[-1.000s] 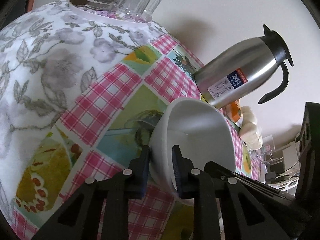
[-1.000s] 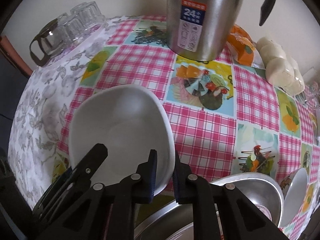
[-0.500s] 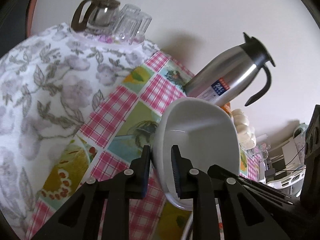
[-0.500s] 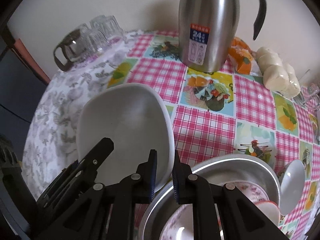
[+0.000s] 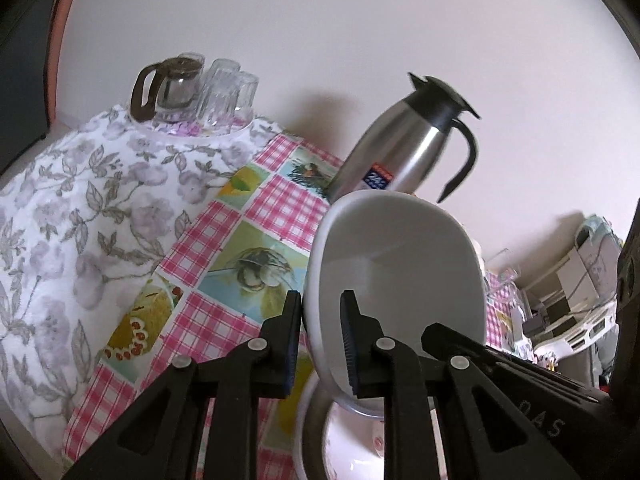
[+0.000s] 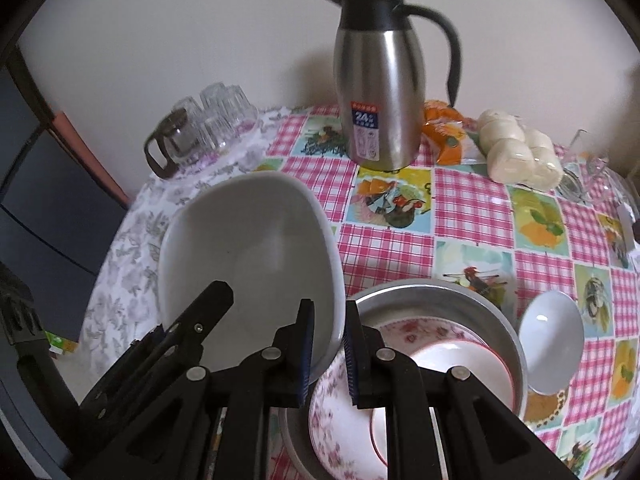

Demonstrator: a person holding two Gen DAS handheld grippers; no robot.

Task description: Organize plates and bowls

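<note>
Gripping opposite rims, both grippers [image 5: 320,340] [image 6: 328,350] hold white bowl [image 6: 248,252] — above basin [image 6: 472,300].

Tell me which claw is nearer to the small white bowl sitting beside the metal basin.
Right. The right claw grips the big white dish on the rim facing the basin, with the small white bowl just beyond. The left claw grips the opposite rim, farther off.

The left tool [image 5: 320,344] clamps the white dish's [image 5: 396,264] rim above the checked tablecloth [image 5: 256,216].
</note>
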